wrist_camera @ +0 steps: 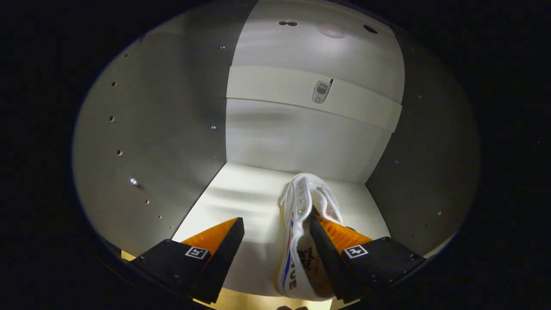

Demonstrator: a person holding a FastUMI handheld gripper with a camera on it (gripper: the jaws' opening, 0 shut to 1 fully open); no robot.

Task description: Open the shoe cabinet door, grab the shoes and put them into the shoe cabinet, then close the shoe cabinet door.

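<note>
Inside the shoe cabinet (163, 142), a white shoe (301, 241) is being seen resting on the pale shelf floor (241, 202), its toe pointed toward the back panel (301, 142). The gripper (275, 232) is being held with its fingers spread wide: one finger (219, 241) is standing well apart from the shoe, while the other (327, 245) is being kept against the shoe's opening. A horizontal rail (275, 92) with a small metal fitting (320, 91) is being shown across the back panel.
</note>
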